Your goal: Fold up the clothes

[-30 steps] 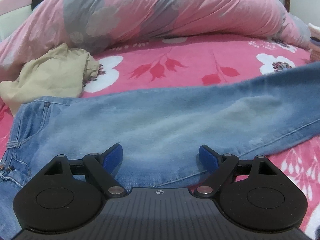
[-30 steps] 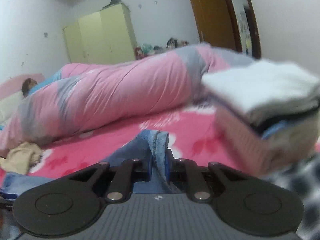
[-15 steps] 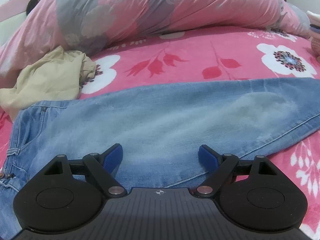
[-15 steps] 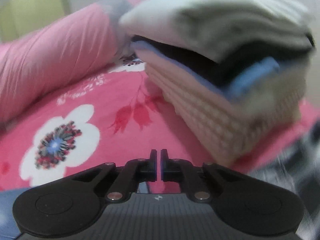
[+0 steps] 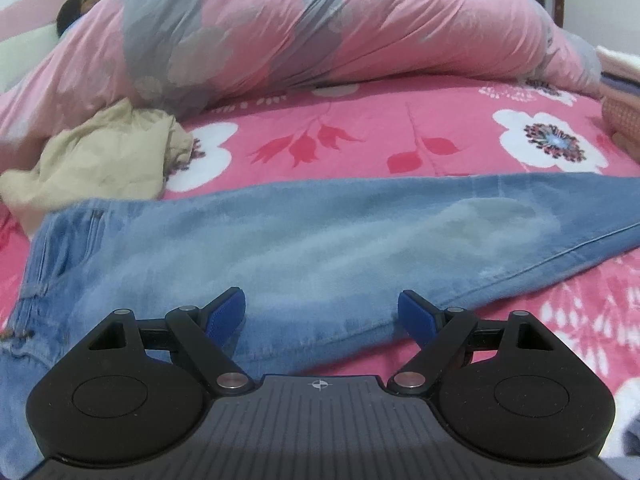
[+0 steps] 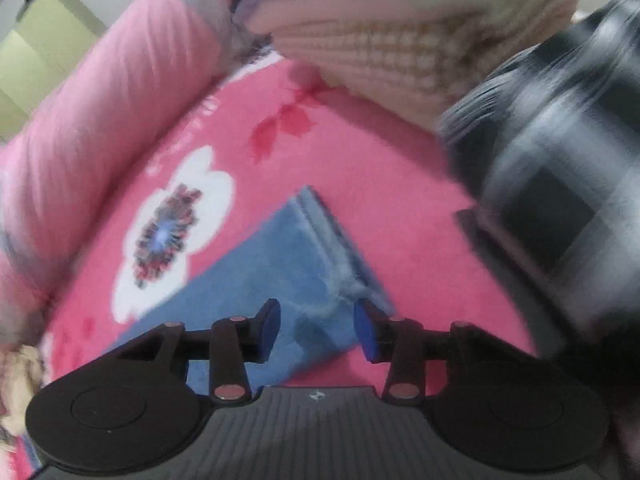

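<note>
**Jeans Flat, Both Grippers Released**

While the jeans [image 5: 304, 240] lie flat across the pink floral bed [image 5: 360, 136], I read the left gripper [image 5: 322, 312] fingers spread above the leg. The right gripper [image 6: 317, 326] fingers are parted over the hem [image 6: 336, 248], pinching nothing.

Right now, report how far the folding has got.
Done: a stack of folded clothes sits at the bed's far end. In hand: nothing. The jeans lie flat and straight on the sheet; the left gripper is open over the thigh, the right gripper open at the hem. Left: fold the jeans, then the crumpled beige garment.
</note>
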### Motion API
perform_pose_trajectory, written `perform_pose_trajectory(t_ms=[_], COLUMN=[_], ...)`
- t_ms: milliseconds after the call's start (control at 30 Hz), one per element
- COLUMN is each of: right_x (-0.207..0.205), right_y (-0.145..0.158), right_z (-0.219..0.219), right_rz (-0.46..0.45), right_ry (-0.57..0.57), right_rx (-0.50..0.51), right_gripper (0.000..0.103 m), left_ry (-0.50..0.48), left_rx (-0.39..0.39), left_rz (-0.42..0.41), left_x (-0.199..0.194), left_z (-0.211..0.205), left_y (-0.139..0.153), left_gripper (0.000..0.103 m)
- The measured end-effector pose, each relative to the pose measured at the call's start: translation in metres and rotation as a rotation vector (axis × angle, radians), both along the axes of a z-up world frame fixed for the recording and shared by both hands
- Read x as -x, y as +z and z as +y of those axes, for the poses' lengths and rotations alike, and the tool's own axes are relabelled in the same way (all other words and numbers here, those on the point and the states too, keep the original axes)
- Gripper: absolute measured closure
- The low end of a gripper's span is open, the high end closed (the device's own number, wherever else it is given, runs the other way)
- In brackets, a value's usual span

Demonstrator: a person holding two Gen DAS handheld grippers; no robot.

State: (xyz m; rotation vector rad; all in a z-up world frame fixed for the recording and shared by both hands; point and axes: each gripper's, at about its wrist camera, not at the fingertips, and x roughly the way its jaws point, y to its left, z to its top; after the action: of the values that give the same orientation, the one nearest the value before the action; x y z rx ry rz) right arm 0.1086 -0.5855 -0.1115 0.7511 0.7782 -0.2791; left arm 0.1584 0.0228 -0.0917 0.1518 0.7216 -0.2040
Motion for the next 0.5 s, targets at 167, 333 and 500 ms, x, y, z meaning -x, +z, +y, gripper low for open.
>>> perform_pose_trajectory(t_ms=[167,333,500], right_x=[0.003,0.01,0.001], right_y=[0.019,0.005,0.054], right_z=[0.008,-0.007,0.103], right_rz=[-0.054,0.056,-0.164], right_ry=[-0.029,-0.136,0.149], right_rx=[0.191,0.23,0.389], right_gripper=[0.103,0.103,0.102], left_ry=[0.022,0.055,0.111], left_rx=[0.056,0.185,0.332], left_rz=[0.015,0.025,-0.043], left_x=[0.018,0.025,0.024], left_z=[0.025,0.06,0.094], left_y=[0.003,0.008,0.026], left_gripper=[0.018,0.018,0.018])
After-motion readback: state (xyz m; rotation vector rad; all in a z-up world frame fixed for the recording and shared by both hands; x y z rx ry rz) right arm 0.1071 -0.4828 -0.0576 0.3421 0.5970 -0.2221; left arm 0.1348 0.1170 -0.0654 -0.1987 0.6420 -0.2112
